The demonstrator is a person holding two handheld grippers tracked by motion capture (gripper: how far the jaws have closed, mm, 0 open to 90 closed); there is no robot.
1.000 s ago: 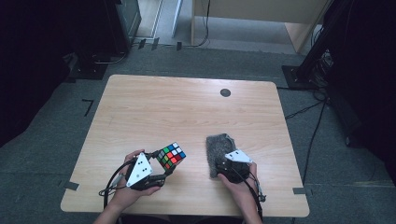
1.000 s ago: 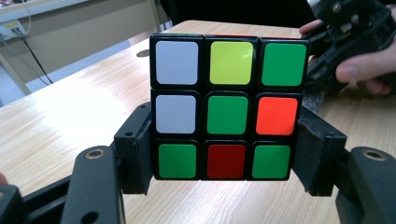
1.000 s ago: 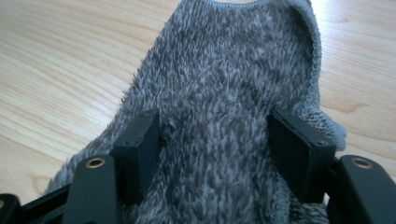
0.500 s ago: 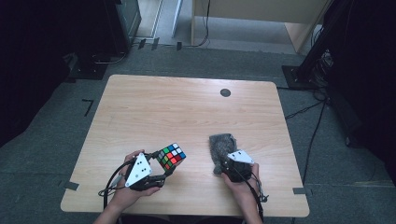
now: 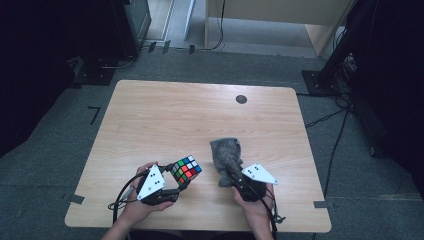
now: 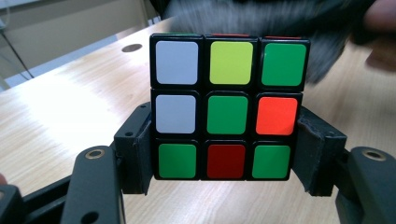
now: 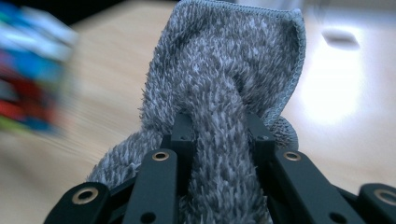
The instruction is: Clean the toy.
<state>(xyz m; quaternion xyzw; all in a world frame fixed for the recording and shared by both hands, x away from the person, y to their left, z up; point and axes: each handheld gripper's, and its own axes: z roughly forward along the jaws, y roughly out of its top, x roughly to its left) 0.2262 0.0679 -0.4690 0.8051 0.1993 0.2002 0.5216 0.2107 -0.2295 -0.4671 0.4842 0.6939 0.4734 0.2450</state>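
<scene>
Grey cloth (image 5: 226, 159) pinched in right gripper (image 5: 235, 176), cube (image 5: 185, 170) clamped in left gripper (image 5: 176, 189), near table's front edge.
Right jaws just closing on cloth; cube sits just left of it, cloth's length pointing toward far edge.

The cube (image 5: 185, 171) sits between the left claw's (image 5: 176, 186) jaws, just ahead of that hand, near the counter's (image 5: 165, 115) front edge. To its right, close by but apart, the cloth (image 5: 226, 159) sticks out ahead of the right claw (image 5: 235, 179).
</scene>
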